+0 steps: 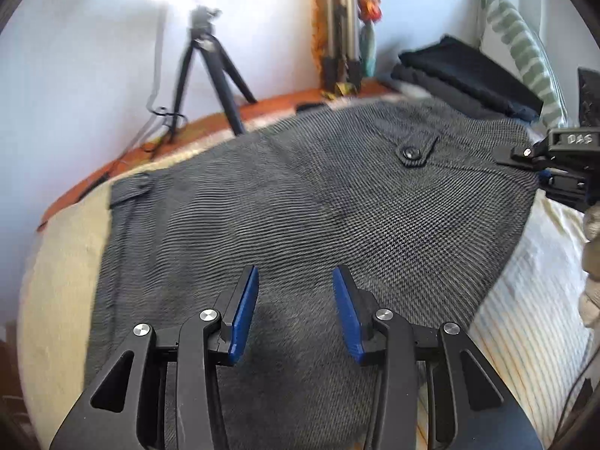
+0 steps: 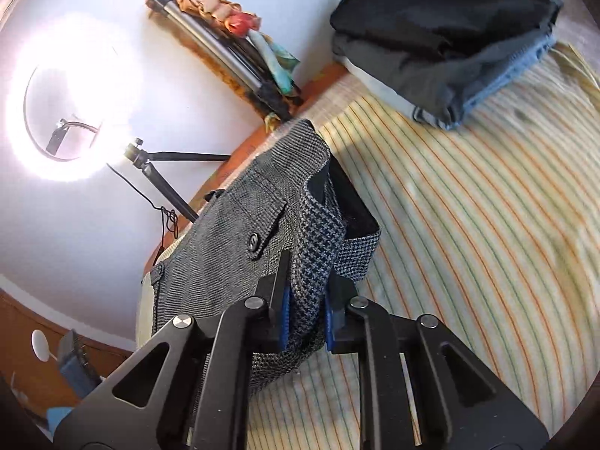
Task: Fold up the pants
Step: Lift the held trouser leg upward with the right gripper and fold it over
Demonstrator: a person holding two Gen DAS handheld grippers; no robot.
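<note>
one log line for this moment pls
task: fold pants | left gripper: open above pants | right gripper: shut on pants edge, lifted | bed: clothes pile

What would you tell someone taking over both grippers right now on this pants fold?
Left gripper: open, hovering over the grey pants, holding nothing.
Right gripper: shut on a bunched edge of the pants, lifting it off the striped bedsheet.
The pants lie spread on the bed, button pocket facing up. A stack of folded clothes sits at the far end.
Done: edge gripped. Left: carry it over, then complete and flatten the fold.

Grey houndstooth pants [image 1: 300,202] flat on bedspread
</note>
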